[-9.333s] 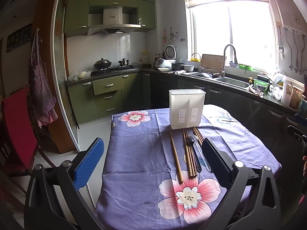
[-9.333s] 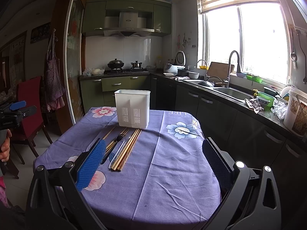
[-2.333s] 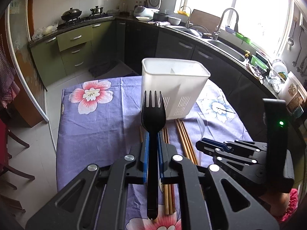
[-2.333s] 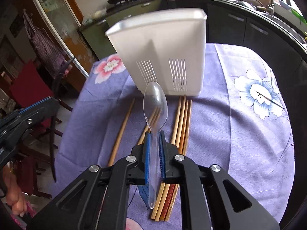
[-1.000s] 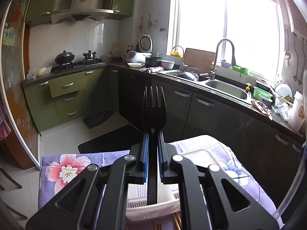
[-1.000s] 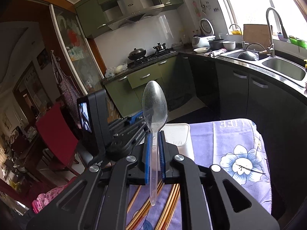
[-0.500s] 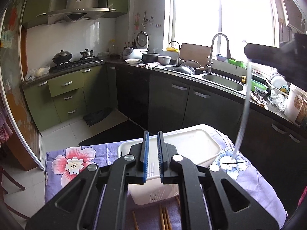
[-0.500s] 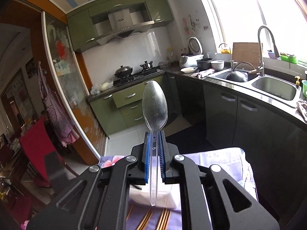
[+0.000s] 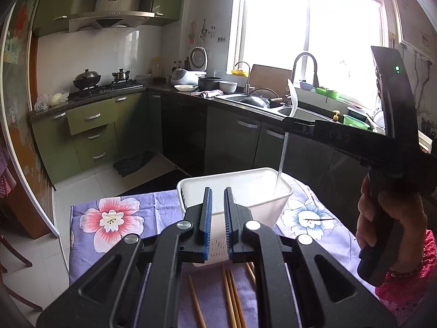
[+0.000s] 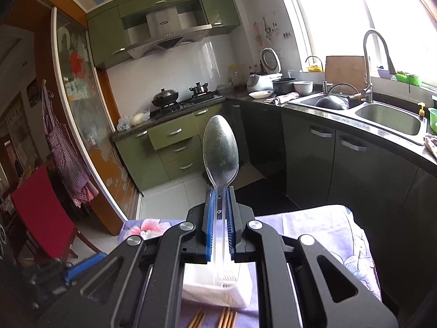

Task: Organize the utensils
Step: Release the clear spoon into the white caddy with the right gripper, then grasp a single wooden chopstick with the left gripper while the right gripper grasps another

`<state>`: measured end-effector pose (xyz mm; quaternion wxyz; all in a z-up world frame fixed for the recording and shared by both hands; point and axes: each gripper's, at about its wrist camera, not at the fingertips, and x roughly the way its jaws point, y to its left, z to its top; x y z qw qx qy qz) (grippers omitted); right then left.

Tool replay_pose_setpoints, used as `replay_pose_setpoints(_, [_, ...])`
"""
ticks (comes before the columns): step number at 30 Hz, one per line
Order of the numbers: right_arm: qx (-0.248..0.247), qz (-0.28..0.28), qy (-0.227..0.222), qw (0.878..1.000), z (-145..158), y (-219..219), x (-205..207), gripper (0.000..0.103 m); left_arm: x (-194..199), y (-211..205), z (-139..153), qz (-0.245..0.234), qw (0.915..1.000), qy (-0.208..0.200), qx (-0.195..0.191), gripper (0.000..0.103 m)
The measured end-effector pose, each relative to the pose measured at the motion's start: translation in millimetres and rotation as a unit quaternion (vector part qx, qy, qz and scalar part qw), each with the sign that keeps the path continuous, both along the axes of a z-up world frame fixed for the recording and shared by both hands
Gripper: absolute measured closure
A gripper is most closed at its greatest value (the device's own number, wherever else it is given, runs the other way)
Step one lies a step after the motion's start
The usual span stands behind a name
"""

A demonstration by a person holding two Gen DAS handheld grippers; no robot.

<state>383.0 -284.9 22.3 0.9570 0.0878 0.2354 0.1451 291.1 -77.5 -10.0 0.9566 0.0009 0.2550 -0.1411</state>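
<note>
Risk first. The right gripper point(image 10: 218, 220) is clamped on the handle of a clear plastic spoon point(image 10: 220, 150), held bowl up with the handle tip pointing down toward the white slotted plastic utensil holder point(image 9: 235, 191). From the left wrist view the tip sits at or just inside the right end of the holder's rim; the handle is transparent against a bright wall, so whether it has cleared the rim cannot be told. If released off line, the tip would likely catch the rim and the spoon fall onto the purple floral tablecloth point(image 9: 131, 205). The holder looks light and unanchored, so a sideways push from the handle could tip or slide it.

The left gripper point(image 9: 217, 216) is closed with nothing between its blue pads, hovering just in front of the holder; a careless move could knock it.

Condition of the item: the spoon is slim, rigid-looking, smooth and glossy, gripped low on its handle. Slippage in the pads is possible. Several brown wooden chopsticks point(image 9: 232, 295) lie on the cloth before the holder, not yet stowed.
</note>
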Motion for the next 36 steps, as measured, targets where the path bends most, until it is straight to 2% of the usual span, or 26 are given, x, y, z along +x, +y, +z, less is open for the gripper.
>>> replay_pose_setpoints(7, [-0.026,0.014,0.022,0.999,-33.6,7.6,-24.9,0.094,-16.4,1.7,-8.7,-0.001,0.9998,0.015,0.014,0.094])
replay_pose_setpoints(12, [-0.042,0.017,0.035,0.998,-45.3,8.5,-37.5,0.091,-27.0,0.0,-16.7,-0.002,0.9993,0.031,0.022,0.094])
replay_pose_setpoints(16, [-0.035,0.015,0.025,0.999,-39.5,-3.3,-57.1,0.09,-36.1,-1.9,-23.8,0.001,0.9985,0.045,0.03,0.094])
replay_pose_setpoints(20, [-0.037,0.015,0.023,0.999,-34.2,-18.1,-74.5,0.088,-34.6,0.0,-42.9,0.011,0.9954,0.087,0.038,0.094])
replay_pose_setpoints(22, [-0.035,0.015,0.025,0.999,-35.6,-26.8,-84.4,0.088,-30.4,1.0,-57.1,0.021,0.9921,0.117,0.041,0.094])
replay_pose_setpoints(24, [-0.038,0.013,0.031,0.999,-40.6,-33.5,-92.1,0.082,-24.7,2.7,-72.9,0.035,0.9869,0.15,0.05,0.094])
replay_pose_setpoints(29, [-0.045,0.009,0.064,0.997,-64.6,-51.5,-101.8,0.081,-7.9,8.9,-118.3,0.058,0.9651,0.249,0.055,0.094])
replay_pose_setpoints(36, [-0.053,0.011,0.099,0.994,-96.1,-64.2,-104.8,0.081,7.7,5.3,-145.9,0.082,0.9499,0.292,0.074,0.094])
